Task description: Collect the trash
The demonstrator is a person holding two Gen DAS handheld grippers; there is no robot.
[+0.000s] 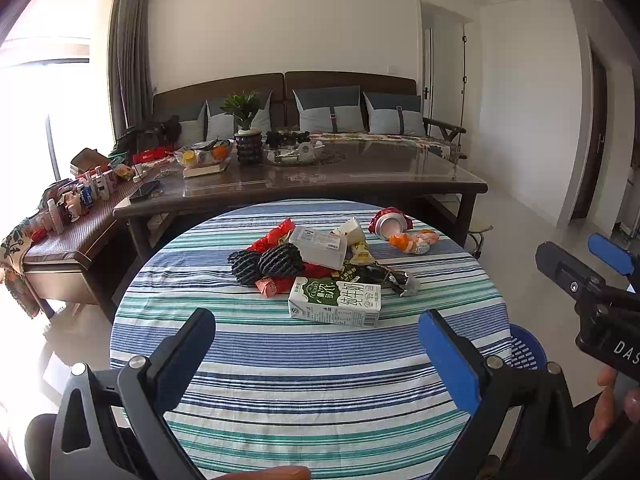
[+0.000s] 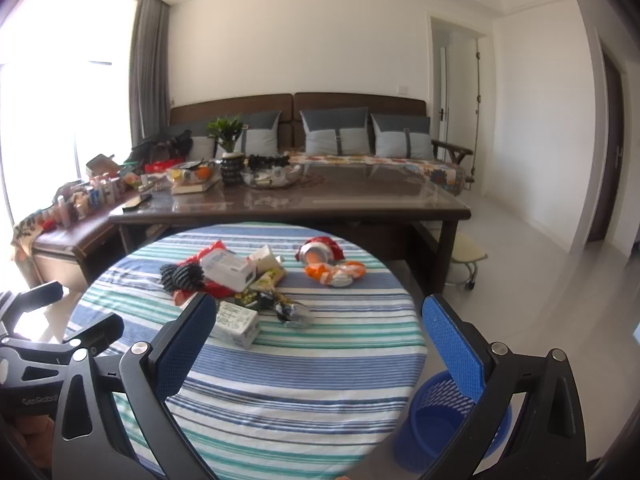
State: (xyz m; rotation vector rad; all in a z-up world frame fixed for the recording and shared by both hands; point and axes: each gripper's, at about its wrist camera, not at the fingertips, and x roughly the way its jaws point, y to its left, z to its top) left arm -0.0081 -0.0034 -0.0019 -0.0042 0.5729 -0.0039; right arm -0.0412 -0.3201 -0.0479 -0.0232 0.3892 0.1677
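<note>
Left wrist view: both my grippers, left gripper point(image 1: 316, 344) and right gripper point(image 2: 320, 332), spread empty, nothing collected yet; next, grab milk carton point(image 1: 335, 300) mid-table, drop in blue bin point(image 2: 452, 420).

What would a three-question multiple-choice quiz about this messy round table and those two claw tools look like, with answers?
1. Where is the blue basket?
A. on the floor beside the round table
B. on the sofa
C. on the table

2. What colours mark the milk carton?
A. pink and yellow
B. green and white
C. all black

3. How do the left gripper and right gripper stand?
A. both open, holding nothing
B. both clamped on trash
C. one holds the can

Answers: 1 A, it stands below the table edge on the tiles. 2 B, green panel on white box. 3 A, wide gaps between the fingers, nothing in them.
</note>
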